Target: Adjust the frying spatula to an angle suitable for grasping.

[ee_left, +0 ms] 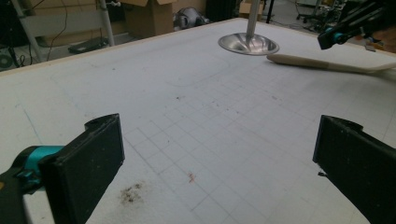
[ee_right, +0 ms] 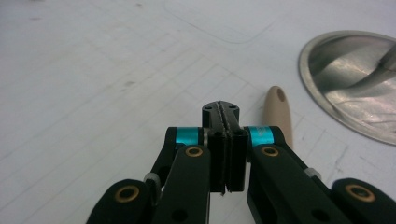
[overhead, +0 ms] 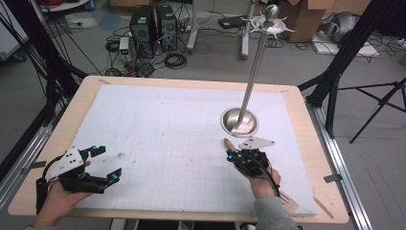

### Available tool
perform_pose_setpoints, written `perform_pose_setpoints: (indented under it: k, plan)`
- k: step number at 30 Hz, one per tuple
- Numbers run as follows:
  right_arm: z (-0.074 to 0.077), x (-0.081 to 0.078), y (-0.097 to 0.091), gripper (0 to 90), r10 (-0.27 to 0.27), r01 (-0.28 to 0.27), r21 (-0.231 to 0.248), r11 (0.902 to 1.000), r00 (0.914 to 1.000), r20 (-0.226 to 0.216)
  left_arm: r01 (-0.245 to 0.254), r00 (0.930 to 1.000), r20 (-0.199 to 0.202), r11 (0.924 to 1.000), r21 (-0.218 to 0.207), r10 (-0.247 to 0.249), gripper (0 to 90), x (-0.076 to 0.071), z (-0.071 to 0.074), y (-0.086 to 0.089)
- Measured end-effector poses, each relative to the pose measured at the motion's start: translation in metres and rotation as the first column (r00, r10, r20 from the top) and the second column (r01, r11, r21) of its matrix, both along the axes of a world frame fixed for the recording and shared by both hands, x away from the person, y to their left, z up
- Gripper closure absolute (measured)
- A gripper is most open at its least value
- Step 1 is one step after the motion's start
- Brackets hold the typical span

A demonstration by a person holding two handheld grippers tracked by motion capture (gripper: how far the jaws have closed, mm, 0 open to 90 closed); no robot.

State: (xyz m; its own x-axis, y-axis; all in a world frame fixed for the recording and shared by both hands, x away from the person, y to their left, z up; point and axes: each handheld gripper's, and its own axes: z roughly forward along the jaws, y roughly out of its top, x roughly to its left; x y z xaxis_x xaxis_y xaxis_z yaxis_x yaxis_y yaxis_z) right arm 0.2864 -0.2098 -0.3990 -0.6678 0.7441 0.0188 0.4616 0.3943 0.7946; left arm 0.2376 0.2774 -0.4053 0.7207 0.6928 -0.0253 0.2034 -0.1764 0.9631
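Note:
A pale wooden spatula (overhead: 229,143) lies on the white gridded mat (overhead: 158,143), its handle tip pointing at the steel stand's dish base (overhead: 239,121). Its slotted end (overhead: 287,201) pokes out by the person's right wrist. My right gripper (overhead: 232,154) hovers just over the handle with its jaws pressed together and nothing between them; in the right gripper view (ee_right: 221,109) the handle (ee_right: 278,112) lies to the right of the jaws. Over the mat's near left part, my left gripper (overhead: 109,163) is held wide open and empty, its pads (ee_left: 93,158) far apart.
The steel stand's thin pole rises from the dish base to a hooked top (overhead: 269,21). The wooden table edge (overhead: 330,158) frames the mat. A small dark smudge (ee_left: 130,193) marks the mat near the left gripper. Computers, cables and boxes stand on the floor beyond.

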Motion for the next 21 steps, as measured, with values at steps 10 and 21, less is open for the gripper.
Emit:
perform_pose_setpoints:
  k: [10, 21]
  plan:
    - [0.017, -0.025, -0.037, 72.1, 0.169, -0.169, -0.011, 0.9855, 0.9850, -0.036, 0.003, 1.0000, -0.003, 1.0000, -0.006, -0.003, 2.4, 0.003, 0.000, -0.003]
    - [0.003, -0.020, -0.071, 30.5, 0.139, -0.136, 0.032, 0.9901, 0.9862, -0.091, -0.009, 0.9999, -0.010, 0.9998, -0.018, 0.009, 2.4, 0.005, -0.002, 0.000]
